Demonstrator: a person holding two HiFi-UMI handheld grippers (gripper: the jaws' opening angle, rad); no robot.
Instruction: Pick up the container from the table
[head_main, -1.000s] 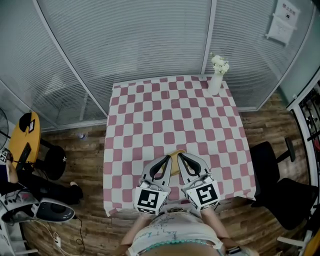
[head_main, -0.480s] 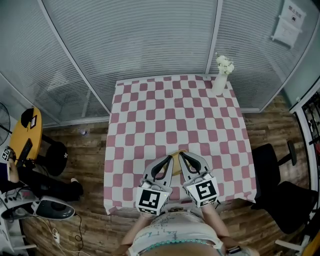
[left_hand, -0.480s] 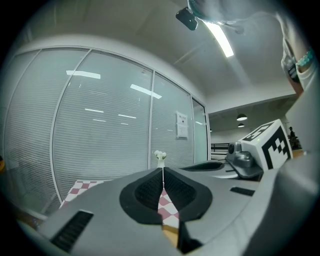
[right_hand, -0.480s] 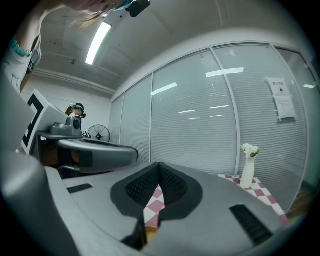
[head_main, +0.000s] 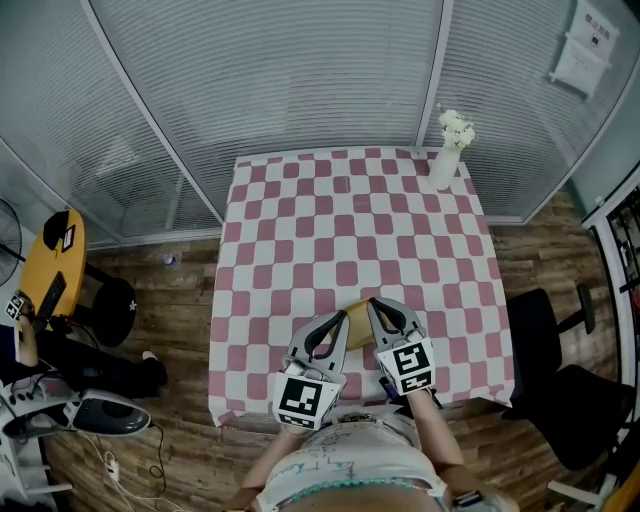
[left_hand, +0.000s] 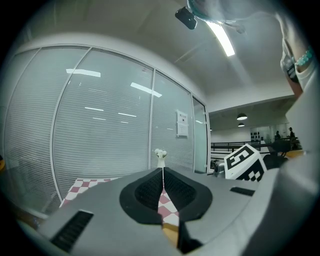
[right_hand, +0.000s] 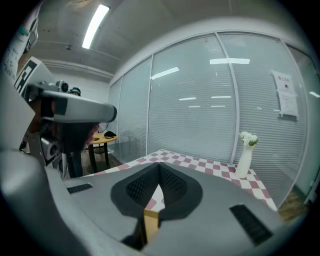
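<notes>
A low tan box-like container (head_main: 356, 318) sits on the pink-and-white checked tabletop (head_main: 300, 220), and everything else is best placed from it. The left claw (head_main: 333, 322) lies just beside the container on its left and the right claw (head_main: 376, 305) just beside it on its right, both angled inward so that their tips converge over the container's far end. That flanking pose suits a two-sided squeeze or a scoop, probably because the container looks too broad for one claw to span. In the left gripper view the left claw (left_hand: 162, 171) has its jaws pressed together at the tips. In the right gripper view the right claw (right_hand: 159, 166) is likewise drawn closed. A tan sliver of the container (right_hand: 150, 220) shows low in the slot behind the meeting tips. I judge it to be seen past the jaws and not pinched, though that is not certain. The claws cover most of the container from above, so its lid, its full outline and whether either claw actually touches it stay unclear. A slim white vase of white flowers (head_main: 447, 160) stands well apart from the container, beyond it to the right at the tabletop's corner, clear of the work.
</notes>
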